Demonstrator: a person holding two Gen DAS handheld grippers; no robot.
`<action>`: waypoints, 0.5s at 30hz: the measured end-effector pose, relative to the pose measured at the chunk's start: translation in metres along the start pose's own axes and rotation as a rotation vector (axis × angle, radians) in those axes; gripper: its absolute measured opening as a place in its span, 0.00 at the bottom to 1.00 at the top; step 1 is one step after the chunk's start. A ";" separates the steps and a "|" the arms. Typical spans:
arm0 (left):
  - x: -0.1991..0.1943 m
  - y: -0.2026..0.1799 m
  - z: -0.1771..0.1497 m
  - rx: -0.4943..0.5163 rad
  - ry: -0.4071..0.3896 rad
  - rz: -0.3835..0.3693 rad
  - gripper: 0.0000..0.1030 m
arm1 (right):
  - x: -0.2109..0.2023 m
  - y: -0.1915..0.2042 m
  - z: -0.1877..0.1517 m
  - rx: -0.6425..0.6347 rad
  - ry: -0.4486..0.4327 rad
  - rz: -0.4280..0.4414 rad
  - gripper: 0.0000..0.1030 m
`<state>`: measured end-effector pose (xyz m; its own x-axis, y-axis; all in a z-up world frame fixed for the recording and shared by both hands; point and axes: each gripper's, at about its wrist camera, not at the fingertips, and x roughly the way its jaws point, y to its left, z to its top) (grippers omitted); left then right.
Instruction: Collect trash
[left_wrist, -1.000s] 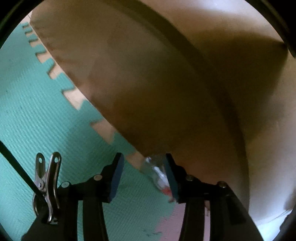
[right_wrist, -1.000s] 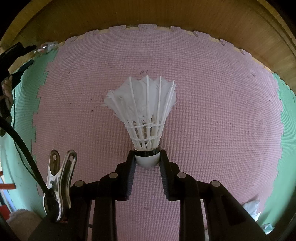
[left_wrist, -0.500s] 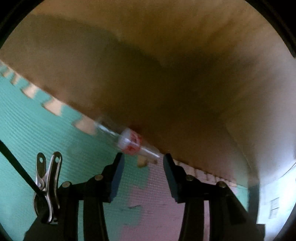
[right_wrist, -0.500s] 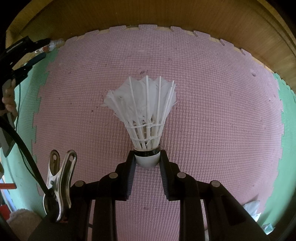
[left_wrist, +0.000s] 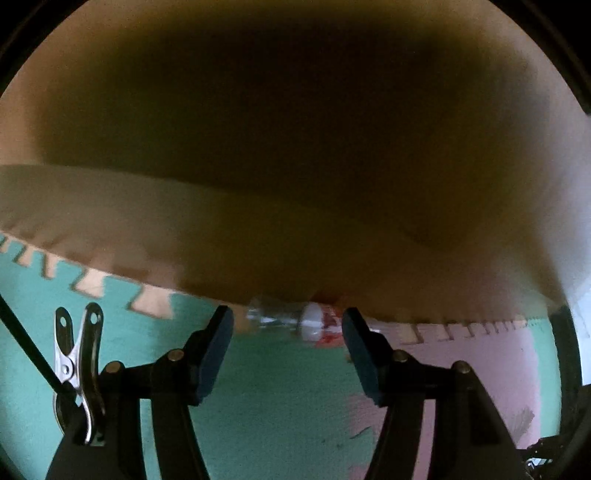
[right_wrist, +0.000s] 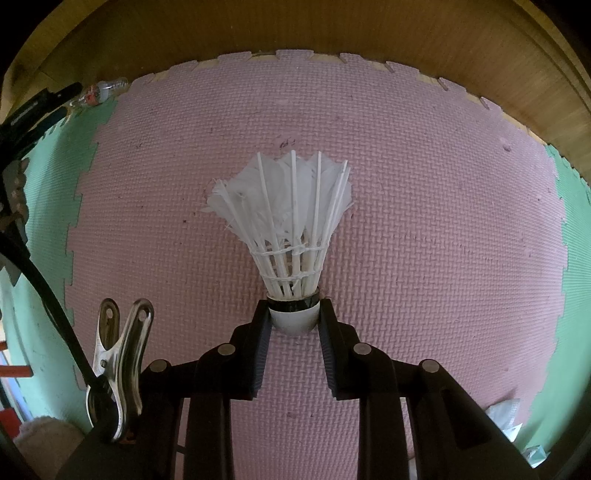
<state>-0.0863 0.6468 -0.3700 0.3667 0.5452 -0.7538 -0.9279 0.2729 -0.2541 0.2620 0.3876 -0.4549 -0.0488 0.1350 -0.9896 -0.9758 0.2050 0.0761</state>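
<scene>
The right tool (right_wrist: 293, 325) points straight down over the pink foam floor mat (right_wrist: 424, 240). Its two pads pinch the white cork base of a feathered shuttlecock (right_wrist: 291, 221), whose feathers fan outward away from the tool, above the mat. A metal spring clip (right_wrist: 118, 369) sits on the tool body at the lower left of that view. A crumpled piece of clear wrapper (right_wrist: 504, 421) lies on the mat near the green tile at the lower right.

The left tool (left_wrist: 288, 347) is tilted downward over the green mat tile (left_wrist: 277, 413), where the green tile meets the pink one. Its jaws have just been opening and now stand spread, pressing on nothing. A small clear plastic bottle (left_wrist: 295, 321) with a white and red label lies on its side between and just beyond the pad tips, at the mat's toothed edge against the wooden panel (left_wrist: 295, 147). The left view is blurred, so contact between bottle and pads cannot be confirmed; a gap shows on each side. In the right view the same bottle (right_wrist: 101, 90) lies at the mat's far left corner, beside the left tool's tips.
</scene>
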 end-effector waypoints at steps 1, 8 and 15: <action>0.003 -0.001 0.001 0.004 0.009 -0.014 0.61 | 0.000 0.000 0.000 -0.001 -0.001 0.000 0.26; 0.008 -0.020 -0.010 0.087 0.069 -0.138 0.52 | -0.001 0.000 -0.001 -0.004 -0.004 -0.001 0.26; -0.010 -0.071 -0.043 0.307 0.153 -0.253 0.52 | -0.001 -0.001 -0.001 -0.003 -0.004 0.002 0.26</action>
<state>-0.0264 0.5882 -0.3705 0.5449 0.3128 -0.7780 -0.7380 0.6193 -0.2679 0.2627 0.3867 -0.4538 -0.0502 0.1395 -0.9889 -0.9763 0.2018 0.0781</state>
